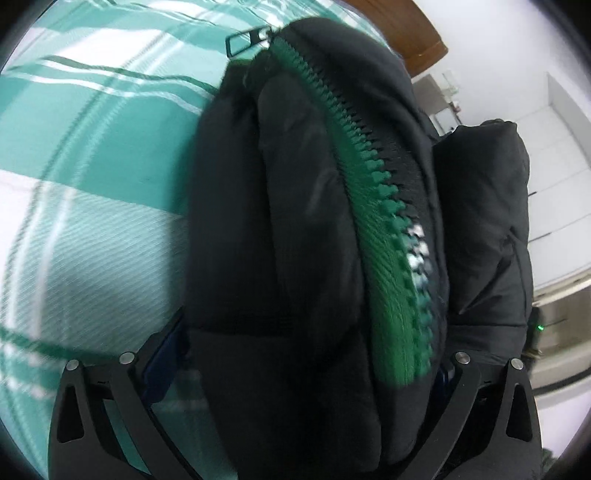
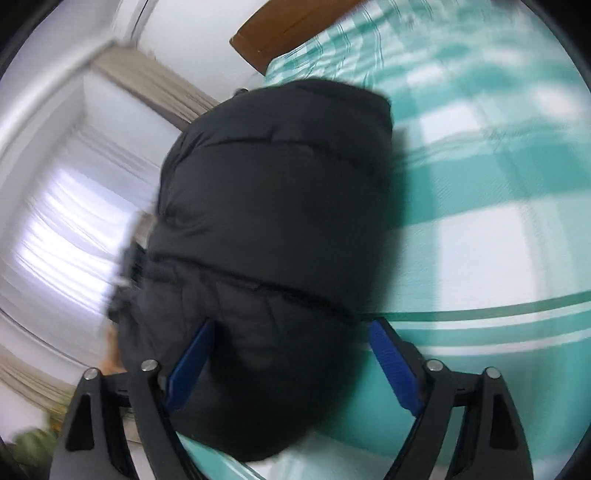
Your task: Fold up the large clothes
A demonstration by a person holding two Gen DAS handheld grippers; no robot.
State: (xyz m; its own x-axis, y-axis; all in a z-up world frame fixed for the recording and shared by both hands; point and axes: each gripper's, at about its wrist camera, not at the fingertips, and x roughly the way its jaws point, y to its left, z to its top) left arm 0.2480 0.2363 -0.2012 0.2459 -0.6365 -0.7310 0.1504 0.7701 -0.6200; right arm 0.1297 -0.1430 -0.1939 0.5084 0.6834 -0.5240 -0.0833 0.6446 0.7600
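Note:
A black puffer jacket (image 1: 288,229) with a green zipper (image 1: 380,221) fills the left wrist view, bunched thick between the fingers of my left gripper (image 1: 306,354). The jaws stand wide around the bulky fabric, and the blue pads are mostly hidden by it. In the right wrist view the same jacket (image 2: 273,221) lies between the fingers of my right gripper (image 2: 291,347). The jaws are wide apart; the left blue pad (image 2: 192,365) touches the fabric, the right pad (image 2: 391,362) stands free of it. The jacket rests on a teal and white checked bed cover (image 2: 480,184).
The bed cover (image 1: 92,166) spreads to the left in the left wrist view. A brown wooden headboard (image 2: 280,26) stands at the far end of the bed. White walls, a window with beige curtains (image 2: 155,88) and white cabinets (image 1: 554,166) lie beyond the bed edge.

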